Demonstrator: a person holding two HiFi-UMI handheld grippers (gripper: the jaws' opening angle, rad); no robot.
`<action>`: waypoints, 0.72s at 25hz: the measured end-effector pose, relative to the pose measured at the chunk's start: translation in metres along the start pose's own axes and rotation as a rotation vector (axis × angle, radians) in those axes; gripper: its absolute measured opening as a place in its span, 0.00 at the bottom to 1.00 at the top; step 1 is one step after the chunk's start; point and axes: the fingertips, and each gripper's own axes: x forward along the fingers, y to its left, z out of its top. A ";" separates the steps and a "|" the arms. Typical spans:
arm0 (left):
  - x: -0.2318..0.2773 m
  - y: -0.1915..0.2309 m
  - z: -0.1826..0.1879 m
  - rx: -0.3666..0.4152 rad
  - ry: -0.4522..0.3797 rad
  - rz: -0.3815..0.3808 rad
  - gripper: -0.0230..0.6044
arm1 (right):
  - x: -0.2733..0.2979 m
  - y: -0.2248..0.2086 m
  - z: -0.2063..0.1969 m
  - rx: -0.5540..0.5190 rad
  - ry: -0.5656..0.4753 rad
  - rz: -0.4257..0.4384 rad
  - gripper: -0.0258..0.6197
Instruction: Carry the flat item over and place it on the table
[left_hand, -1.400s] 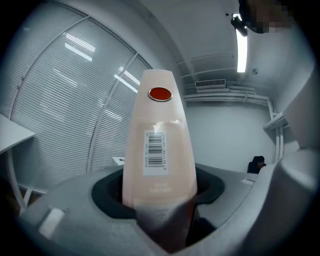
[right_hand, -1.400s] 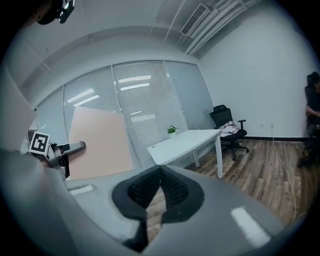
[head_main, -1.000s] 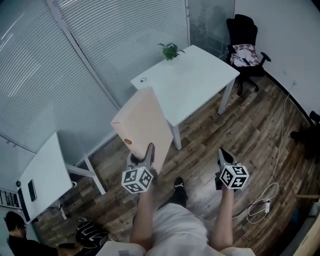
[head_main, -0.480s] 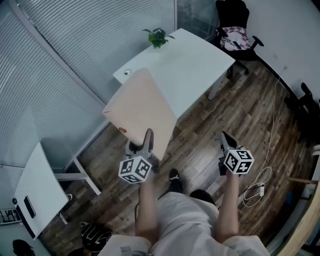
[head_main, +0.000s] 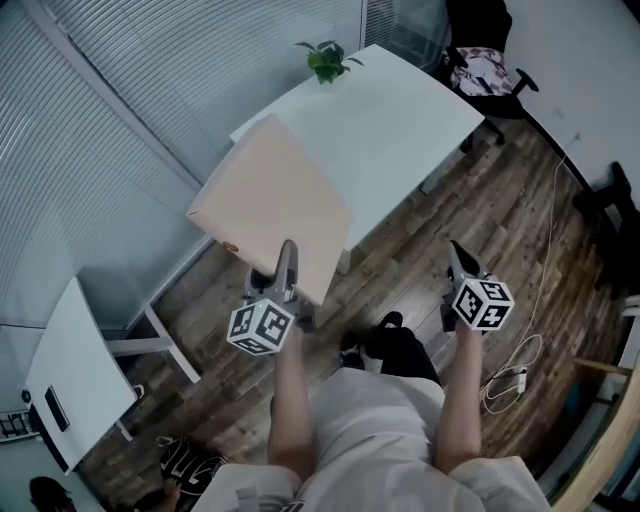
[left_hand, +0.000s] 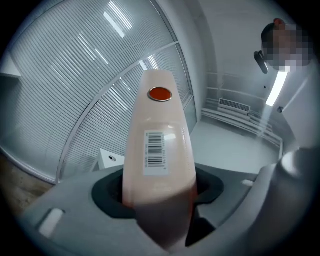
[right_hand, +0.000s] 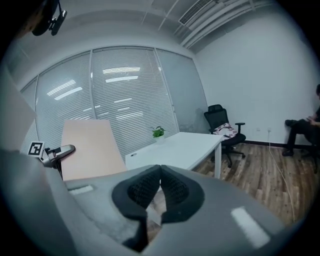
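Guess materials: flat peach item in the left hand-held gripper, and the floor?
Flat peach rectangular item: thin, smooth plastic or card, slight sheen around its barcode sticker. Brown plank floor: wood or wood-look laminate, visible grain and seams; can't tell which.

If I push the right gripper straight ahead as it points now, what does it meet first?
Probably the white table, whose near end lies right beyond the right gripper's closed jaws, though depth is unclear. The flat board sits off to the left.

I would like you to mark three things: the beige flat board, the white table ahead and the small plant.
beige flat board (head_main: 270, 205), head view, middle of its face.
white table (head_main: 405, 125), head view, bare top.
small plant (head_main: 325, 60), head view, its leaves.
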 end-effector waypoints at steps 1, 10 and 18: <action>0.003 0.003 0.002 0.006 -0.001 0.002 0.49 | 0.006 0.003 0.000 -0.006 0.003 0.007 0.04; 0.039 0.025 0.023 0.004 -0.027 0.036 0.49 | 0.066 0.017 0.018 -0.054 0.018 0.109 0.04; 0.095 0.034 0.044 -0.023 -0.070 0.025 0.49 | 0.137 0.011 0.060 -0.037 -0.016 0.143 0.04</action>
